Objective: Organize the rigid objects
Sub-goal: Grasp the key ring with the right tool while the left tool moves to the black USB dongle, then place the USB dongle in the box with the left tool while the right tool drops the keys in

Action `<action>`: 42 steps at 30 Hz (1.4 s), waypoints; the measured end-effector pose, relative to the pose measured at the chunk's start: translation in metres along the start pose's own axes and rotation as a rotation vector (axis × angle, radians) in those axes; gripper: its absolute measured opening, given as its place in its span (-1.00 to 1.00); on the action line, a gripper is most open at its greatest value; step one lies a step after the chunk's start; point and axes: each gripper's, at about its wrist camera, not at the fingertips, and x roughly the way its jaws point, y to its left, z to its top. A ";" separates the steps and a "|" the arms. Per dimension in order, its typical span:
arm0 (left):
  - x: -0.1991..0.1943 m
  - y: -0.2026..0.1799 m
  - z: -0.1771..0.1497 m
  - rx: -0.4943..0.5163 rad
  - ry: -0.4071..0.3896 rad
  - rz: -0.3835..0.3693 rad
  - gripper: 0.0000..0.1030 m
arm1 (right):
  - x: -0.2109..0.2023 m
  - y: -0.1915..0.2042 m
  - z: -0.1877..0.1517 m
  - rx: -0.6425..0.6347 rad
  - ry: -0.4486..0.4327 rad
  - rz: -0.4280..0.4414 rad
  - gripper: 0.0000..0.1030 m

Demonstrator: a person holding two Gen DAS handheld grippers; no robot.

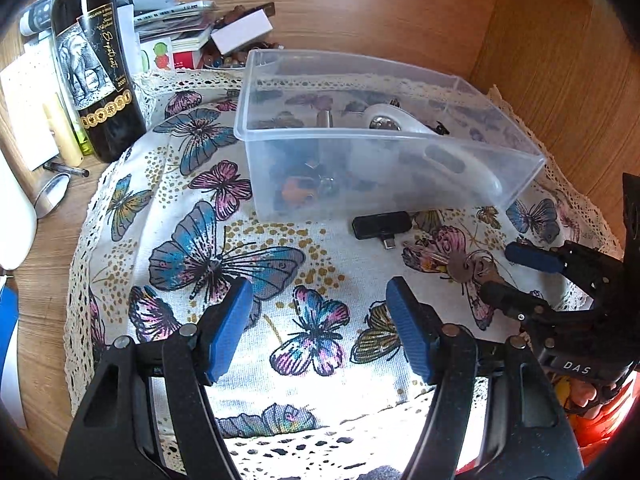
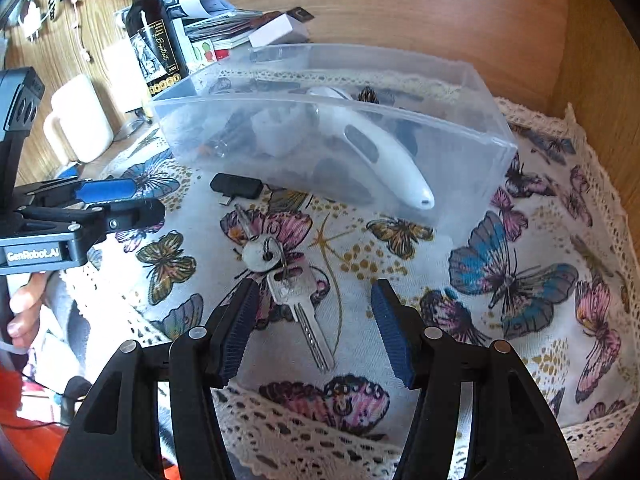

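A clear plastic bin [image 1: 500, 176] [image 2: 492, 160] stands on a butterfly cloth and holds a white handled tool [image 1: 460, 160] [image 2: 384, 156] and small items. A black USB adapter [image 1: 382, 226] [image 2: 236, 185] lies in front of the bin. A bunch of keys [image 2: 288, 280] [image 1: 460, 268] lies on the cloth. My right gripper [image 2: 312, 312] [image 1: 496, 272] is open, its jaws low around the keys. My left gripper [image 1: 320, 312] [image 2: 148, 200] is open and empty over the cloth, left of the keys.
A dark wine bottle [image 1: 96, 64] [image 2: 154, 36] stands at the back left beside stacked papers and boxes [image 1: 172, 20]. A cream mug [image 2: 80, 120] sits left. Wooden walls [image 1: 560, 60] close in behind and to the right of the bin.
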 end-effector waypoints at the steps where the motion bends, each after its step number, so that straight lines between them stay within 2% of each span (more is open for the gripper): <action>1: 0.001 -0.002 0.001 0.005 0.004 -0.004 0.34 | 0.001 0.002 0.000 -0.009 -0.003 -0.004 -0.08; 6: 0.007 -0.017 0.010 0.040 0.003 -0.022 0.32 | 0.002 0.003 -0.001 -0.032 -0.031 -0.020 -0.54; 7: 0.009 -0.020 0.013 0.046 0.003 -0.029 0.32 | 0.002 0.002 -0.001 -0.035 -0.035 -0.025 -0.56; 12: 0.027 -0.035 0.027 0.050 0.021 -0.039 0.32 | -0.002 -0.007 -0.003 -0.011 -0.047 -0.008 -0.57; 17: 0.044 -0.040 0.037 0.023 0.047 -0.034 0.32 | -0.014 -0.023 -0.006 0.033 -0.075 -0.032 -0.57; 22: 0.051 -0.046 0.040 0.024 0.038 -0.005 0.08 | -0.030 -0.037 -0.004 0.063 -0.118 -0.049 -0.57; 23: 0.052 -0.047 0.039 0.033 0.036 0.007 -0.09 | -0.033 -0.040 -0.004 0.068 -0.128 -0.053 -0.57; 26: 0.053 -0.050 0.038 0.046 0.018 0.017 -0.14 | -0.040 -0.044 -0.002 0.083 -0.149 -0.052 -0.57; 34: 0.039 -0.046 0.030 0.046 -0.008 -0.015 -0.14 | -0.054 -0.042 0.009 0.086 -0.199 -0.071 -0.57; 42: -0.001 -0.041 0.026 0.044 -0.112 -0.035 -0.14 | -0.072 -0.035 0.023 0.083 -0.268 -0.088 -0.57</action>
